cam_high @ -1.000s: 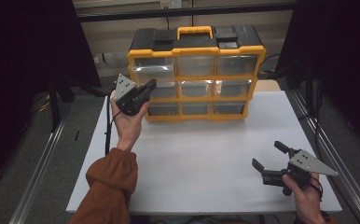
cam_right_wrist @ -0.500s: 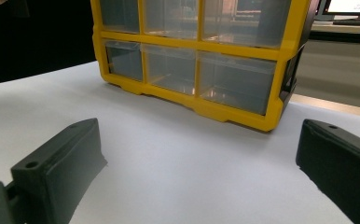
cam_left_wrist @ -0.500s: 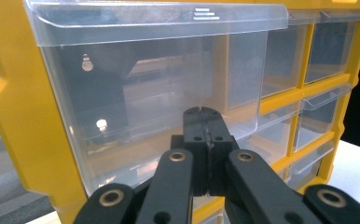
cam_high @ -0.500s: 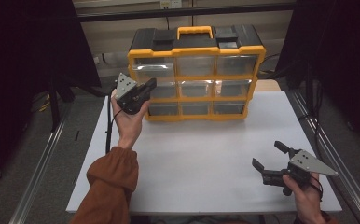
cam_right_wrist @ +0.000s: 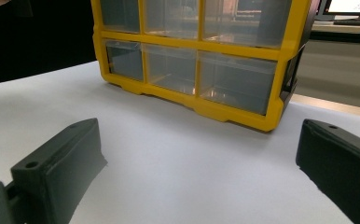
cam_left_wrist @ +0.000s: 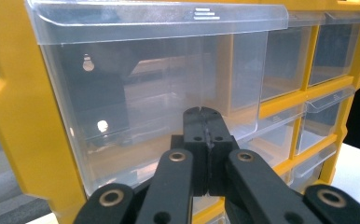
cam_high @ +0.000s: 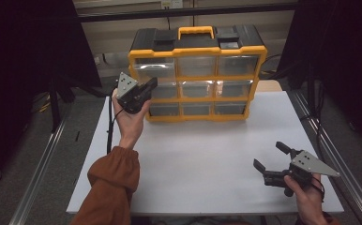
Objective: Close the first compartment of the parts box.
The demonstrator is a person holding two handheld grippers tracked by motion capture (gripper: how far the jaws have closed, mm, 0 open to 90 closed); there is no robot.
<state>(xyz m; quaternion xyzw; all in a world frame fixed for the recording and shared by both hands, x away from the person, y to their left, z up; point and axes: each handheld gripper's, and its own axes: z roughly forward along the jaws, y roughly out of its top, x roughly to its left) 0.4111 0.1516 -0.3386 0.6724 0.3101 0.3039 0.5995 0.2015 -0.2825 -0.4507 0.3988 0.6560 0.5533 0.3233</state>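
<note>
The left gripper (cam_high: 144,91) sits in the upper left of the high view, raised on an outstretched forearm in a rust-coloured sleeve (cam_high: 111,180), palm turned up under it. Its jaws are pressed fully together with nothing between them. The right gripper (cam_high: 273,161) lies low in the lower right corner, held in the right hand (cam_high: 305,197), jaws spread wide and pointing toward the frame's left.

White table (cam_high: 207,159) bears yellow drawer cabinet (cam_high: 197,75).
</note>
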